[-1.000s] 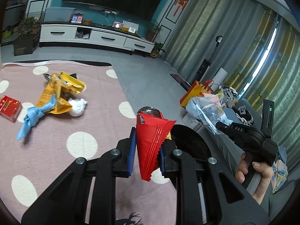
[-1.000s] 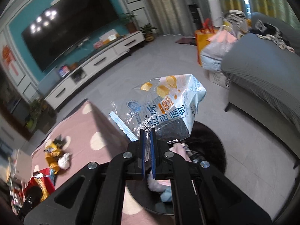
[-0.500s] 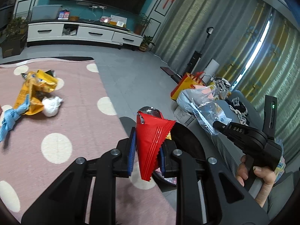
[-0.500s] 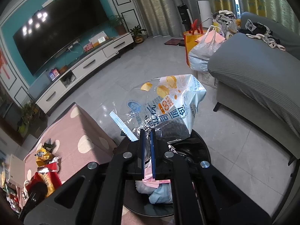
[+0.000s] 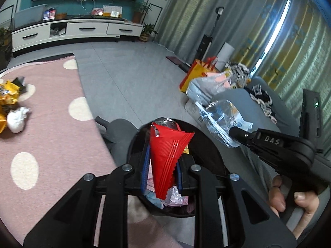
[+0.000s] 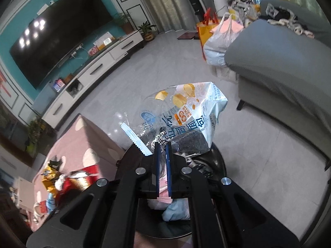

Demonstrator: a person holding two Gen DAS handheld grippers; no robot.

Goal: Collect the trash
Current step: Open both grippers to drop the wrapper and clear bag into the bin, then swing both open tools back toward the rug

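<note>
Two grippers over black bin (image 5: 206,144), left jaws clamp red wrapper (image 5: 167,155), right jaws clamp clear snack bag (image 6: 186,119)

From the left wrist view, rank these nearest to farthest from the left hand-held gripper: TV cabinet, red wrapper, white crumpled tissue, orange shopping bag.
1. Red wrapper, clamped in the left hand-held gripper.
2. White crumpled tissue, left, on the pink rug.
3. Orange shopping bag, right, by the curtains.
4. TV cabinet, against the far wall.

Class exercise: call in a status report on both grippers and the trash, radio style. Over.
Left gripper shut on red wrapper, over the black bin. Right gripper shut on clear bread bag, also above bin. More trash on pink rug. Nothing in the way.
</note>
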